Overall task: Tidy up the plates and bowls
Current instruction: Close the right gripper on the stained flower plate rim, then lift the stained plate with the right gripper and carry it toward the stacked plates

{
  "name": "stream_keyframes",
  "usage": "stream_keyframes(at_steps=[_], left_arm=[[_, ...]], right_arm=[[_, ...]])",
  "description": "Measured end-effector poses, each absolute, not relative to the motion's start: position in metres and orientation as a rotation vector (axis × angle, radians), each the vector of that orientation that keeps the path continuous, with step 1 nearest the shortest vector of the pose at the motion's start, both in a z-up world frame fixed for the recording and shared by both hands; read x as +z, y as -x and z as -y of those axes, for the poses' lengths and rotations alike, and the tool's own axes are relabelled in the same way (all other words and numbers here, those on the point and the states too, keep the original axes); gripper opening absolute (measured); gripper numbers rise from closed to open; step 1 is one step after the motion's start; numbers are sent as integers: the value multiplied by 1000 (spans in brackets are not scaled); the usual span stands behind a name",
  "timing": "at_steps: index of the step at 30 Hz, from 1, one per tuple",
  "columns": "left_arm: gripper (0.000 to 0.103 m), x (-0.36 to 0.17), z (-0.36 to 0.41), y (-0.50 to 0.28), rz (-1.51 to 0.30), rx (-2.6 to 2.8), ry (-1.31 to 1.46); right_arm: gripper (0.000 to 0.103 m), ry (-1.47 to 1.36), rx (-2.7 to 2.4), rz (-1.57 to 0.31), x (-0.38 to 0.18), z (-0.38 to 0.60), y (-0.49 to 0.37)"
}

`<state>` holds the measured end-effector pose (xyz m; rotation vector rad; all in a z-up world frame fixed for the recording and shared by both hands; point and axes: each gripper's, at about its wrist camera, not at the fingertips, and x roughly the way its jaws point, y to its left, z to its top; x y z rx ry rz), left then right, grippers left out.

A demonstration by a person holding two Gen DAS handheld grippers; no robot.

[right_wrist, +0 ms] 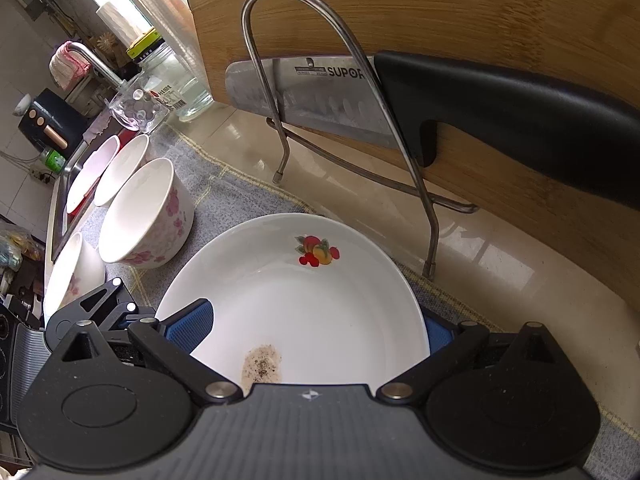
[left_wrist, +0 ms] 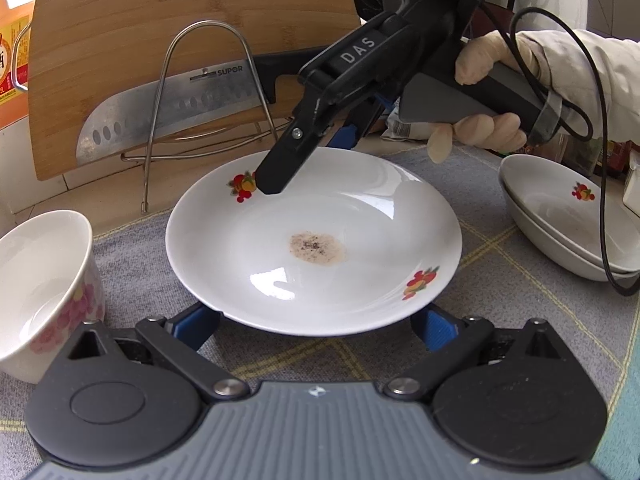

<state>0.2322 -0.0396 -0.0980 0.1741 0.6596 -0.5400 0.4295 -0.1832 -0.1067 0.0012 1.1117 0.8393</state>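
Plate: the white plate [left_wrist: 314, 240] with fruit prints lies flat on the grey checked cloth [left_wrist: 516, 280]; a brown stain sits in its middle.
Left gripper: the left gripper [left_wrist: 314, 326] is at the near rim, jaws spread wide. Its blue pads [left_wrist: 434, 326] stand at either side of the rim edge, and the plate hides their tips, so whether they touch it cannot be told.
Right gripper: the right gripper [left_wrist: 310, 160] comes in from the far side, angled down. One finger is above the inner rim, one below the outside edge; the jaws straddle the rim, and whether they press on it cannot be told.
Key relation: the plate lies straight ahead of both grippers, between them. It is round, so no long axis matters. The right gripper looks further onto the rim and seems the likelier one to lift.
Stack: two like plates [left_wrist: 568, 216] are nested to the right, likely where this one goes.
Bowls: a flowered bowl [left_wrist: 44, 284] stands just left of the plate, more beyond it [right_wrist: 120, 176].
Behind: a wire rack [left_wrist: 208, 92] holds a knife [left_wrist: 172, 104] against a wooden board [left_wrist: 160, 20].
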Motion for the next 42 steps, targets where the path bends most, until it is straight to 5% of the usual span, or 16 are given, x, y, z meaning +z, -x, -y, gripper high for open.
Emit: stream_keyframes(at_steps=[42], left_arm=[[101, -94, 42, -234, -691, -553, -206]], right_arm=[[103, 28, 882, -1149, -101, 179, -424]])
